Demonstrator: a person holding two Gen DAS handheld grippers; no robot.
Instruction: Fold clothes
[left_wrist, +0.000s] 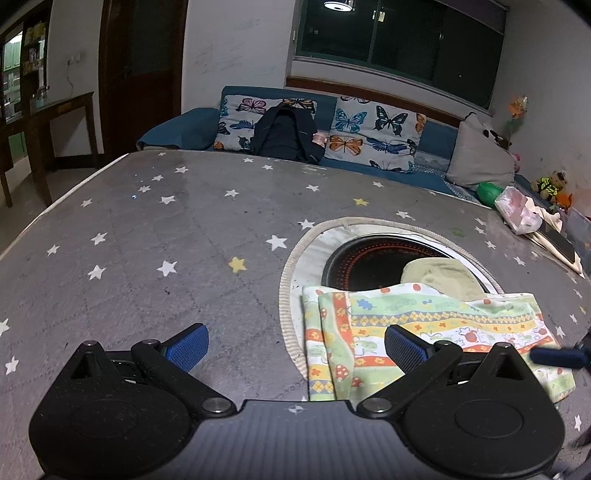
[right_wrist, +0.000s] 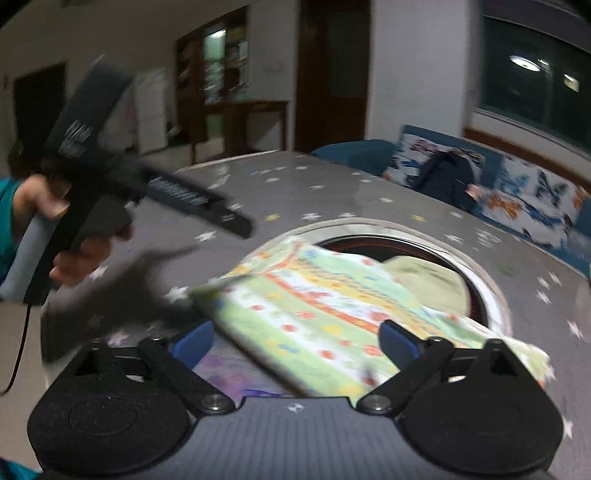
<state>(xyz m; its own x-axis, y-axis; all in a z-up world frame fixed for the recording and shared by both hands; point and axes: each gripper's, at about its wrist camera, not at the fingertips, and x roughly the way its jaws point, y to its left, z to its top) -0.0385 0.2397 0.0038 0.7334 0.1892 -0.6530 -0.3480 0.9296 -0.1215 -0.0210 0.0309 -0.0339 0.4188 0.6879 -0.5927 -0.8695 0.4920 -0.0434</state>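
Left wrist: both claws gape empty; folded cloth overlaps round cooktop.

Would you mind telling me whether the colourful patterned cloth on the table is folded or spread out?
Folded: the patterned cloth shows two stacked layer edges along its left side and lies as a compact rectangle on the table.

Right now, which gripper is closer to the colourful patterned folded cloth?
Right. The right gripper hangs open directly over the colourful patterned folded cloth, which lies between its fingers. The left gripper is open beside the cloth's left edge, mostly over the grey star-patterned table cover.
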